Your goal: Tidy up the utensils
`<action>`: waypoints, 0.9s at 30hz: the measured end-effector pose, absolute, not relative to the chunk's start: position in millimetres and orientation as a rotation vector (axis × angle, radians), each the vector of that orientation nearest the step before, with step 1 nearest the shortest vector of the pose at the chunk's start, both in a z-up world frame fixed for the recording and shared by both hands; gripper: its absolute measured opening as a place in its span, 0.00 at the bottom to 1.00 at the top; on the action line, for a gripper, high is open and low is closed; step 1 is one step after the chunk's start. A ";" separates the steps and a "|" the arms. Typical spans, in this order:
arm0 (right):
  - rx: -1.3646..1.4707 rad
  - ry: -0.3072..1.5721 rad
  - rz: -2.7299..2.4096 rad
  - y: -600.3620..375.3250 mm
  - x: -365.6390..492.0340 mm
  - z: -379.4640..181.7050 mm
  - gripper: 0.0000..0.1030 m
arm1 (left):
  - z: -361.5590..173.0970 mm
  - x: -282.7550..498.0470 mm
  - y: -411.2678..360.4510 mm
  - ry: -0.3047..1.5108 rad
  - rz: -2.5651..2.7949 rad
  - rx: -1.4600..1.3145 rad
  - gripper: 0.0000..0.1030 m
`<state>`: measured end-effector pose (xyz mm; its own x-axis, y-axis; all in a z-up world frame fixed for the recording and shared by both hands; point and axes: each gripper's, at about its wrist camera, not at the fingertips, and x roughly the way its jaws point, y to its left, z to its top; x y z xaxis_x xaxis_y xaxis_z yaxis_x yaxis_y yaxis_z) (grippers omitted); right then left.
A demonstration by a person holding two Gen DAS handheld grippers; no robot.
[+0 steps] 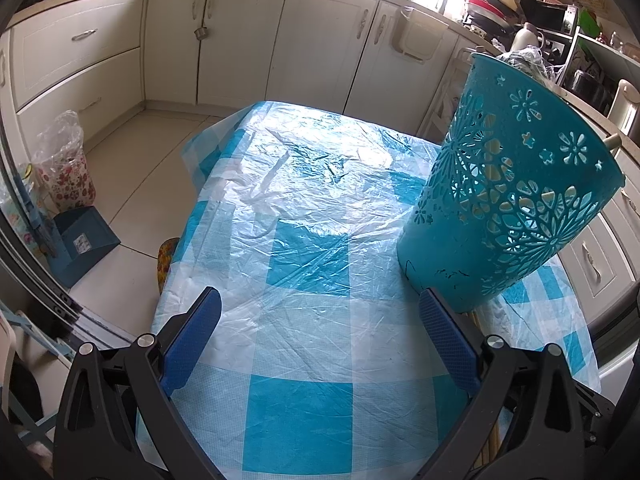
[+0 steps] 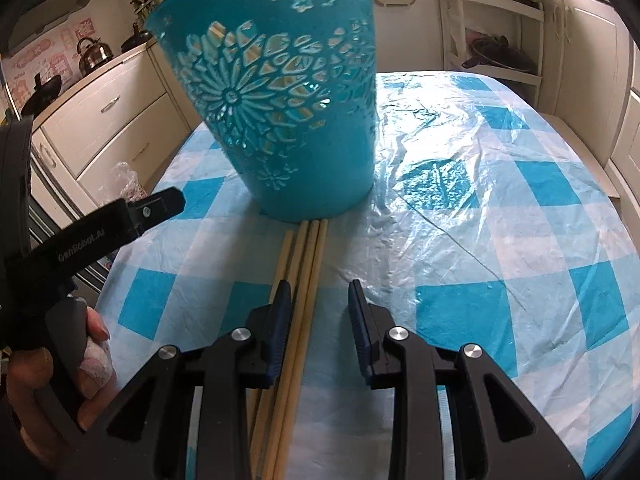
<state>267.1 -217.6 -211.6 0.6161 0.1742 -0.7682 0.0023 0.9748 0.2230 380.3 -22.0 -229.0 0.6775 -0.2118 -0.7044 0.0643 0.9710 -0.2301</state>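
Barely underway: the wooden sticks are lying on the table with their far ends touching the base of the blue basket.

Nearer than the basket, the right gripper is hovering partly open over the sticks, gripping nothing; one stick is passing between its fingers, the others beneath or beside the left one. The left gripper is sitting wide open and empty, just left of the basket. Something pale is showing through the basket's cutouts, possibly utensils already inside, though that is hard to confirm. The sticks' near ends are being hidden under the gripper, so their count is uncertain.
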 end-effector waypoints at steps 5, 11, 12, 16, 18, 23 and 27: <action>0.223 0.895 0.103 -223.4 264.9 -208.9 0.29 | -229.7 380.9 -21.6 0.816 -0.151 -0.193 0.92; 0.205 0.898 0.111 -220.2 269.1 -208.9 0.29 | -230.1 381.1 -22.7 0.818 -0.150 -0.189 0.92; 0.197 0.900 0.110 -219.0 270.1 -209.4 0.29 | -229.9 381.2 -22.3 0.817 -0.151 -0.189 0.92; 0.191 0.903 0.091 -218.6 273.8 -213.0 0.24 | -229.9 381.0 -22.1 0.816 -0.151 -0.190 0.92; 0.162 0.907 0.082 -217.2 275.9 -213.3 0.21 | -229.9 380.9 -22.1 0.817 -0.151 -0.190 0.92; 0.082 0.921 0.067 -211.9 274.3 -212.6 0.11 | -229.8 380.7 -21.6 0.818 -0.150 -0.191 0.92; 0.074 0.953 0.084 -219.4 265.1 -210.8 0.08 | -229.6 379.3 -27.6 0.822 -0.179 -0.167 0.92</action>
